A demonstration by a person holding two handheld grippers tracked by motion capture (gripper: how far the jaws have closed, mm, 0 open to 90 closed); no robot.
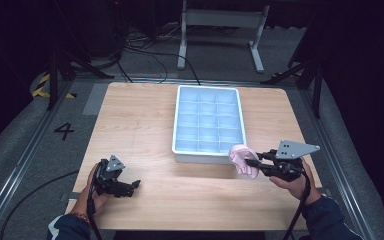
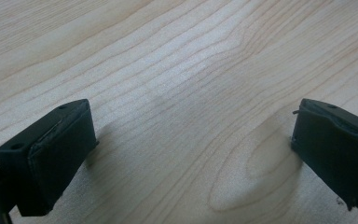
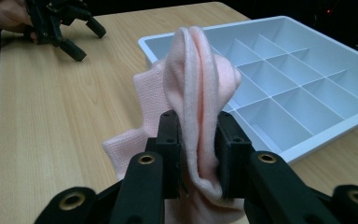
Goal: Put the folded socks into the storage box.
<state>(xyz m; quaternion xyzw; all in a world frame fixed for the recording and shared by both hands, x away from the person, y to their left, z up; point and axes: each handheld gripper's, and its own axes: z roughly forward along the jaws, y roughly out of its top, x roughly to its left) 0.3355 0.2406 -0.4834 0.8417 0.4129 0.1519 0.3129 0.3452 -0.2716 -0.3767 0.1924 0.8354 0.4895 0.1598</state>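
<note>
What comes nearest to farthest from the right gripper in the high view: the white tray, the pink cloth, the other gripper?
From the right gripper:
1. Pink cloth, clamped in it, by the tray's near right corner.
2. White compartment tray, just beyond, mid-table.
3. Left gripper, across the table at the near left, open.

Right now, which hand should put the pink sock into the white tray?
Probably the right. The right gripper is already clamped on the pink sock, beside the white tray's near corner. The left gripper is open, empty and farther away.
</note>
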